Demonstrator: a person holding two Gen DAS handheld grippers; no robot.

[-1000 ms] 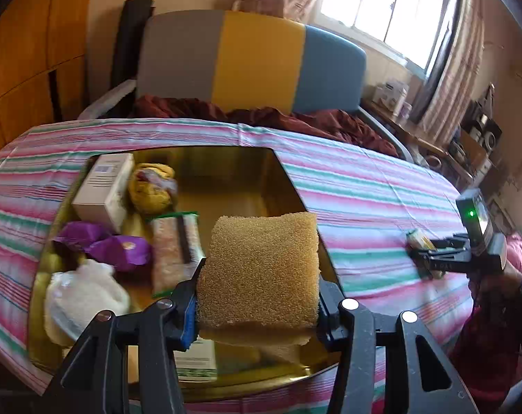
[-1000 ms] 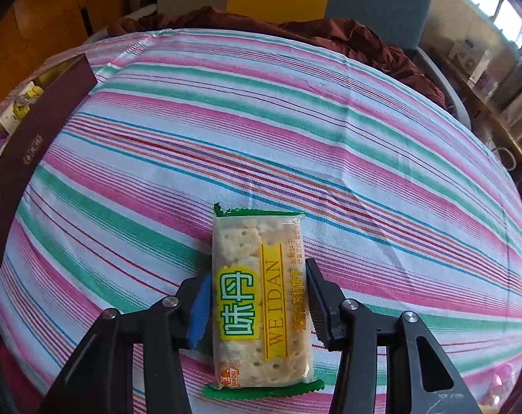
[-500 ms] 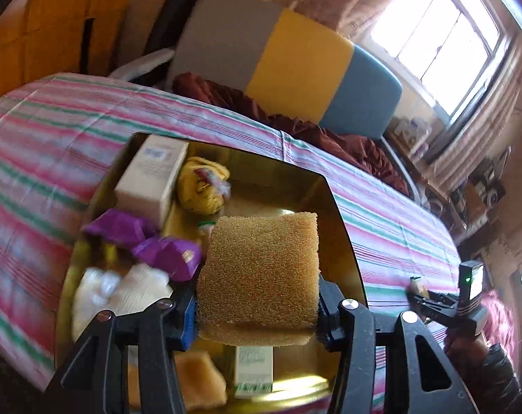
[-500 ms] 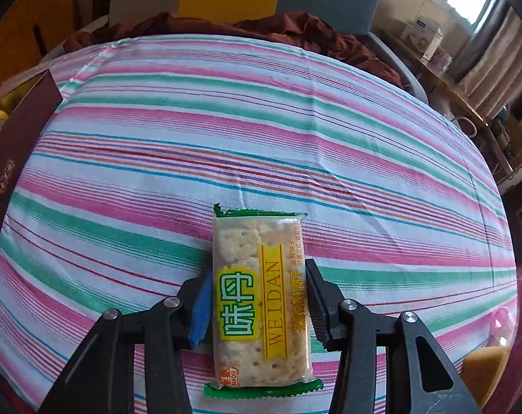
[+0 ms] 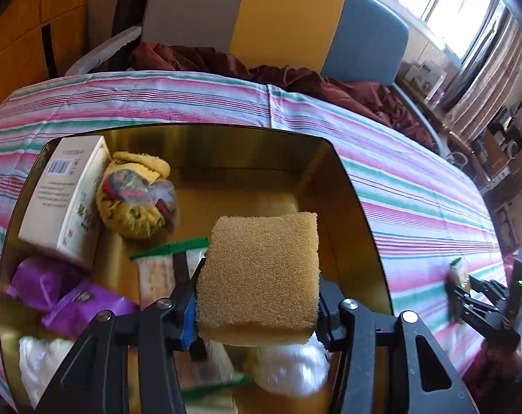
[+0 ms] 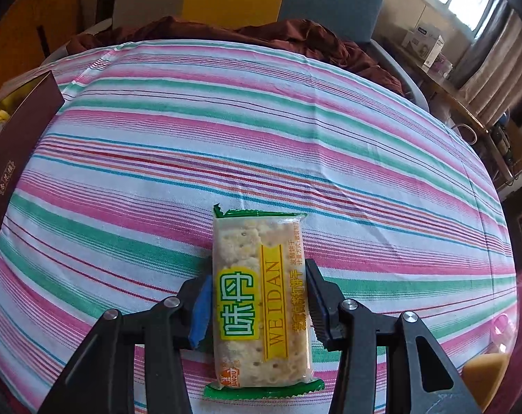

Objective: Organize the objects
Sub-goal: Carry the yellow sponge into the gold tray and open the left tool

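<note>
Sponge [image 5: 259, 272]: tan, porous, clearly light & squashy; it sits clamped between the left gripper [image 5: 257, 314] fingers, held by its near edge w/ most of the block sticking out forward, above the open gold-lined box [image 5: 361, 214]. Judgement: soft foam gives under the pads, so grip is secure w/o much force, nothing to break, and it can simply be let fall into the bare gold floor at the far right of the box. Cracker pack [image 6: 261, 296]: flat, stiff-ish but brittle inside, glossy film prob. slippery; right gripper [image 6: 259, 305] is closed on its long sides around mid-length, pack pointing away from the camera over the striped tablecloth [image 6: 261, 120]. Whether it's lifted or resting on the cloth I can't tell. Best held by the side edges as now, light squeeze only, else crackers crack. Box contents: white carton [image 5: 59, 200] at far left, yellow bag [image 5: 133, 200] beside it, purple packets [image 5: 71, 293] nearer, another cracker pack [image 5: 167, 269] partly under the sponge, white bundles [image 5: 288, 369] near the front. From the right view the box's dark red outer wall [image 6: 16, 145] is well left of the held pack.
</note>
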